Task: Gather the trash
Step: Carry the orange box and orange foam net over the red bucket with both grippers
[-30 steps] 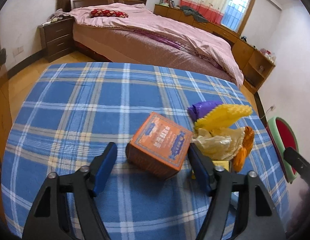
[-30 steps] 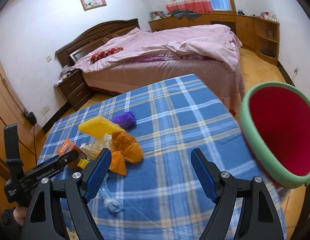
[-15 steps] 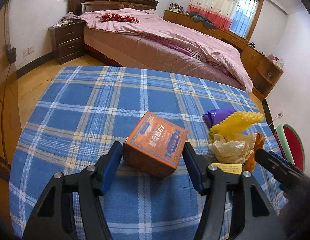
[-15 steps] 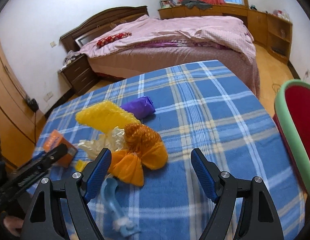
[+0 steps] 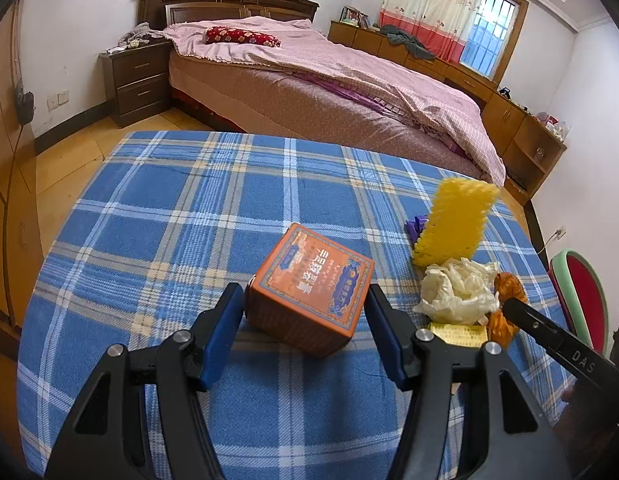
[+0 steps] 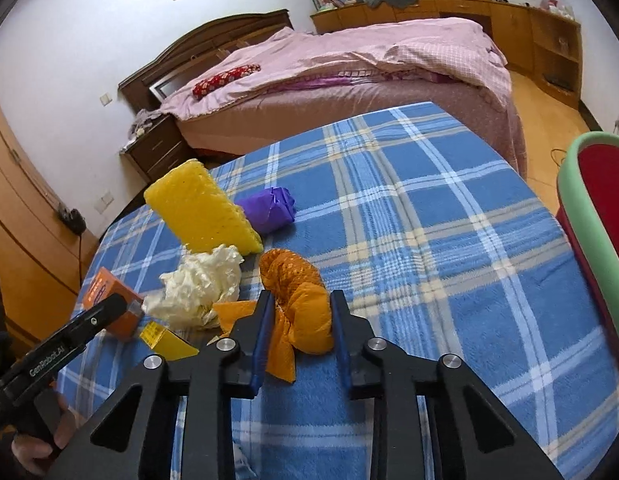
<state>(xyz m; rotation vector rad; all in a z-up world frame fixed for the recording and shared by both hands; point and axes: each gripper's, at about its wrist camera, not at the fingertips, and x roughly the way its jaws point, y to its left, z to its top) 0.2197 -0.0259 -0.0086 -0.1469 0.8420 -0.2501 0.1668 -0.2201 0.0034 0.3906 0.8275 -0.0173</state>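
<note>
Two claws closed on trash atop a plaid-covered desk (image 5: 157, 216).

Left wrist view: the left claw (image 5: 305, 318) grips the orange box (image 5: 309, 296) at near centre. Right wrist view: the right claw (image 6: 302, 320) holds the orange mesh bag (image 6: 299, 300); yellow foam (image 6: 201, 210), purple wad (image 6: 271, 208) and white plastic (image 6: 199, 286) lie farther left; bin (image 6: 597, 240) at right.

left wrist cam sits low over the plaid blanket (image 5: 157, 240), looking along its fingers toward the bed (image 5: 309, 80) at 12 o'clock, orange box (image 5: 309, 292) right up close. right wrist cam is just as low, aimed more toward 11 o'clock, orange mesh (image 6: 299, 304) nearly at the lens. both catch the yellow foam (image 5: 453, 220), the crumpled white bag (image 6: 197, 288) and probably the same red tub (image 6: 597, 240) at 3 o'clock.
</note>
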